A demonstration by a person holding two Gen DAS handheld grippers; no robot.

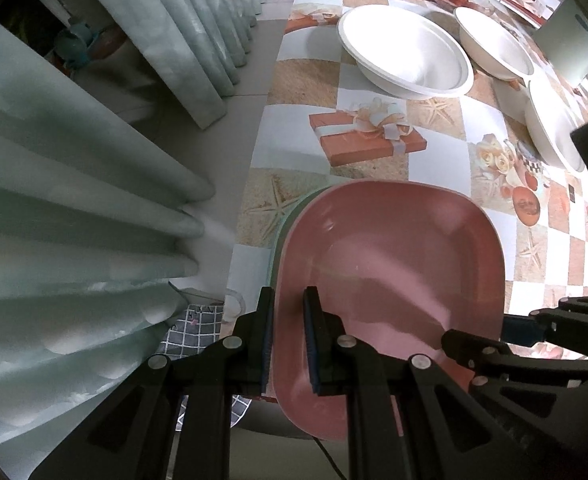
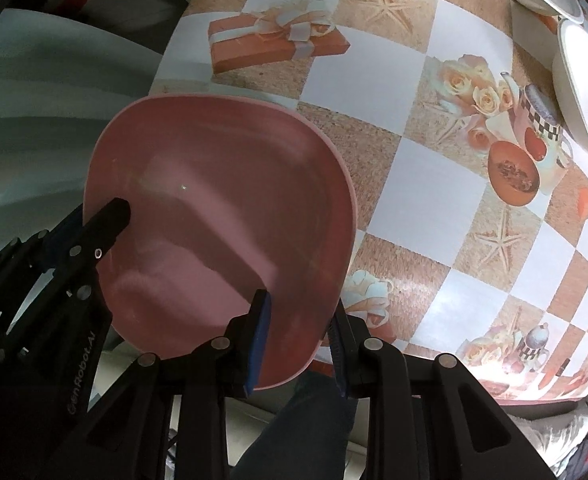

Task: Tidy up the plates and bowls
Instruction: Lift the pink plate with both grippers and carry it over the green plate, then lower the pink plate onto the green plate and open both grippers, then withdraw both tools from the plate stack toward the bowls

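Both grippers grasp a pink plate point(image 1: 390, 248) at the near edge of the table point(image 1: 434, 152). The left gripper point(image 1: 289, 340) is clenched on its left rim, and the right gripper point(image 2: 298, 344) pinches the right rim. A green plate point(image 1: 294, 216) peeks from beneath. White bowls point(image 1: 404, 50) sit farther back.

A table point(image 1: 294, 80) with a checked, picture-printed cloth carries three white bowls point(image 1: 406, 52) at the frame's upper right and a green plate point(image 1: 289, 220) near its lower-left edge.
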